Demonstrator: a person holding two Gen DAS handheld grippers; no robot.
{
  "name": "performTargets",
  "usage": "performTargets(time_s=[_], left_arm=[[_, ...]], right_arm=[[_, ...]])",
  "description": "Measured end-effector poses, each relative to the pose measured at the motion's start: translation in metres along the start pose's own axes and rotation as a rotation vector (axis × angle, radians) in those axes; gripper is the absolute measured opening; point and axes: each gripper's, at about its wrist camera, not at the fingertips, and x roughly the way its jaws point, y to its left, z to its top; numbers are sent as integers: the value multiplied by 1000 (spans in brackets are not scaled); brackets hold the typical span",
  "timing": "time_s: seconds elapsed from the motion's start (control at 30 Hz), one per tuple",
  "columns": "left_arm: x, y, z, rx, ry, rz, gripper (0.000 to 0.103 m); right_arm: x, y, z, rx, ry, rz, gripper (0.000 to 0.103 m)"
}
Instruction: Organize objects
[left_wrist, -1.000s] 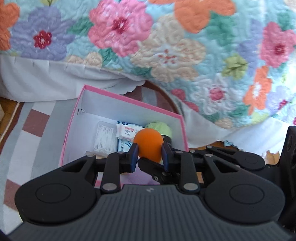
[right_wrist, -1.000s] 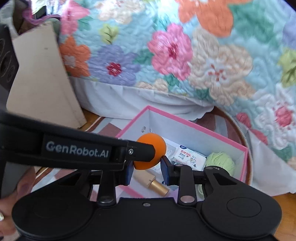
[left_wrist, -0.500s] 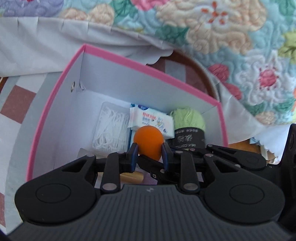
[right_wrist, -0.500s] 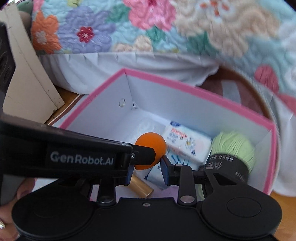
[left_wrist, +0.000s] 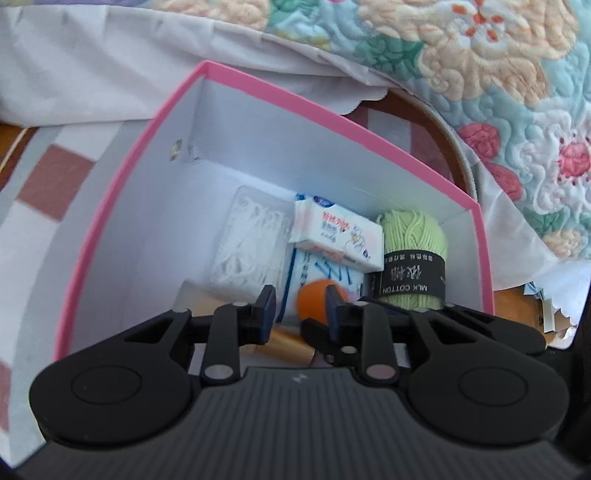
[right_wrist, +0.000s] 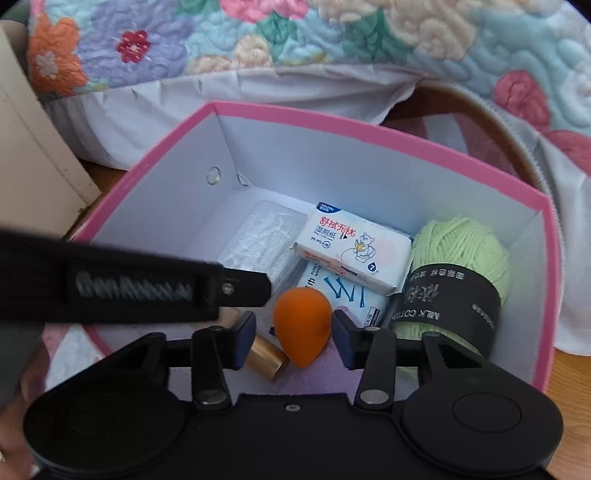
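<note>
The left claw (left_wrist: 297, 308) has its jaws spread apart over the pink box (left_wrist: 255, 86), gripping nothing. The orange sponge (right_wrist: 303, 325) sits loose just below and ahead of its tips, inside the box, with its narrow end pointing toward the camera in the right wrist view. The right claw (right_wrist: 293, 332) is also wide and empty, hanging right behind the sponge.

What could go wrong: the sponge is egg-shaped and looks soft and squishy, so it will probably roll or bounce off whatever it lands on. It seems to rest half on a slick tissue pack (right_wrist: 343, 295) and half against a gold tube (right_wrist: 266, 358) — not a stable seat. If either claw pulls out carelessly, a finger could nudge it, or catch the cardboard wall and tip the box.

Further out from the claws there is a glossy wipes packet (right_wrist: 354, 251), a clear crinkly bag of white picks (left_wrist: 251, 243) to the left, and a fuzzy green yarn ball (right_wrist: 461, 254) with a black paper band to the right. Beyond the box — a puffy quilted floral bedspread (right_wrist: 332, 33).
</note>
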Motion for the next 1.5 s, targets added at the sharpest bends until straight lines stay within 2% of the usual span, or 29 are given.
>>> performTargets(time_s=[0.03,0.3,0.37,0.5,0.67,0.8,1.0,1.17,1.3,1.5], left_arm=[[-7,-1,-1,-2,1,-1,44],[-61,-18,-6,129,14,48,60],[-74,-23,-10,186,27,76,60],[-98,-30,-22,255,33,103,60],[-130,-30,-31,253,35,95,61],[-156,-26,-38,262,27,104,66],[-193,-22,-53,298,8,146,69],[-229,-24,-70,312,-36,102,74],[-242,-25,-82,316,-42,97,75],[-241,-24,-96,336,-22,119,75]], right_arm=[[-5,0,-2,1,-12,13,54],[-55,5,-17,53,-120,42,57],[-71,9,-22,50,-142,41,60],[-99,22,-36,33,-210,-33,63],[-131,31,-47,45,-237,-44,64],[-161,38,-54,57,-257,-42,66],[-200,52,-66,63,-295,-48,71],[-215,70,-78,11,-311,-51,73],[-230,77,-86,20,-307,-37,75],[-249,81,-100,46,-293,-65,77]])
